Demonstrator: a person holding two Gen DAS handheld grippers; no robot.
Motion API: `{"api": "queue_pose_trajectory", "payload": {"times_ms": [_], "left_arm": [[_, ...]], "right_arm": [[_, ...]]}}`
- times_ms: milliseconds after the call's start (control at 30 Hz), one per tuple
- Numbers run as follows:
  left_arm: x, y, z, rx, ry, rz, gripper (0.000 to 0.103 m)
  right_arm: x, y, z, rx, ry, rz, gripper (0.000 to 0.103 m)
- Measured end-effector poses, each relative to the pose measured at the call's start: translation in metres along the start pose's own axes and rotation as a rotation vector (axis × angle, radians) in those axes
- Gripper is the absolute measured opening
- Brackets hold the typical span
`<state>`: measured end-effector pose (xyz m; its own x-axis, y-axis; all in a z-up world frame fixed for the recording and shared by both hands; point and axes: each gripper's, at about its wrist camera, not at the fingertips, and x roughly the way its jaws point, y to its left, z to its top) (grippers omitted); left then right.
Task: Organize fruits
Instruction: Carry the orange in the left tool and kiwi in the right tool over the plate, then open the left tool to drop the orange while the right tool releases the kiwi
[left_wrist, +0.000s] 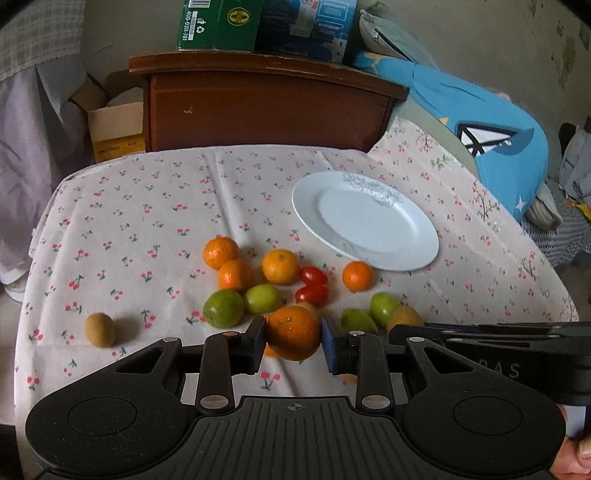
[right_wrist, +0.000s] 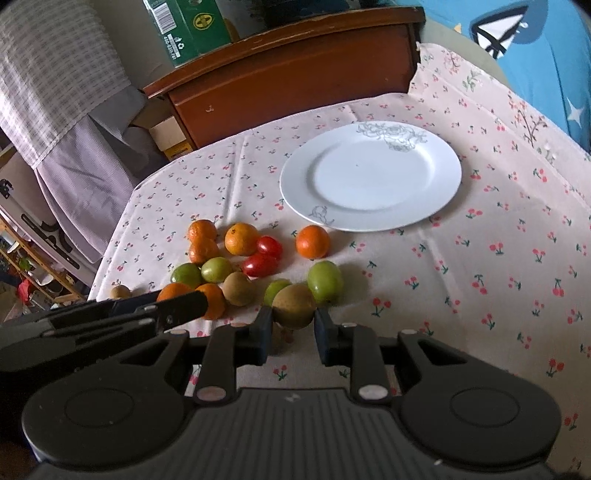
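Note:
My left gripper (left_wrist: 293, 338) is shut on an orange (left_wrist: 293, 332), held just above the cloth at the near edge of the fruit pile. My right gripper (right_wrist: 293, 325) is shut on a brown kiwi (right_wrist: 294, 305) at the pile's near right. Loose on the cloth lie several oranges (left_wrist: 280, 266), two red tomatoes (left_wrist: 313, 275), several green fruits (left_wrist: 223, 308) and a lone kiwi (left_wrist: 99, 329) at the left. A white plate (right_wrist: 439, 162) sits empty beyond the pile, to the right. The left gripper shows in the right wrist view (right_wrist: 201, 302) beside another orange (right_wrist: 214, 301).
The table wears a cherry-print cloth (left_wrist: 147, 206). A brown wooden cabinet (left_wrist: 266, 107) stands behind it with boxes (left_wrist: 218, 26) on top. A cardboard box (left_wrist: 114, 129) is at the back left, a blue cushion (left_wrist: 491, 136) at the right.

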<state>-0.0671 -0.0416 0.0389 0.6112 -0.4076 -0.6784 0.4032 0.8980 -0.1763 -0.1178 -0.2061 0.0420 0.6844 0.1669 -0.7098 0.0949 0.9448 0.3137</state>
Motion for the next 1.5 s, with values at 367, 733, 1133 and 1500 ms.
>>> {"api": "queue_pose_trajectory", "payload": {"times_ms": [367, 733, 1133, 1500], "left_arm": [[0.015, 0.000, 0.030, -0.005, -0.011, -0.034, 0.029], [0.053, -0.015, 0.059, 0.048, 0.006, -0.069, 0.029], [0.096, -0.029, 0.081, 0.076, 0.024, -0.099, 0.029], [0.102, -0.036, 0.085, 0.091, 0.022, -0.061, 0.042]], "right_arm": [[0.006, -0.018, 0.035, 0.049, -0.026, 0.005, 0.024], [0.027, -0.044, 0.062, 0.129, 0.006, -0.014, 0.024], [0.050, -0.061, 0.081, 0.152, 0.020, -0.063, 0.024], [0.055, -0.069, 0.089, 0.194, 0.002, -0.088, 0.027]]}}
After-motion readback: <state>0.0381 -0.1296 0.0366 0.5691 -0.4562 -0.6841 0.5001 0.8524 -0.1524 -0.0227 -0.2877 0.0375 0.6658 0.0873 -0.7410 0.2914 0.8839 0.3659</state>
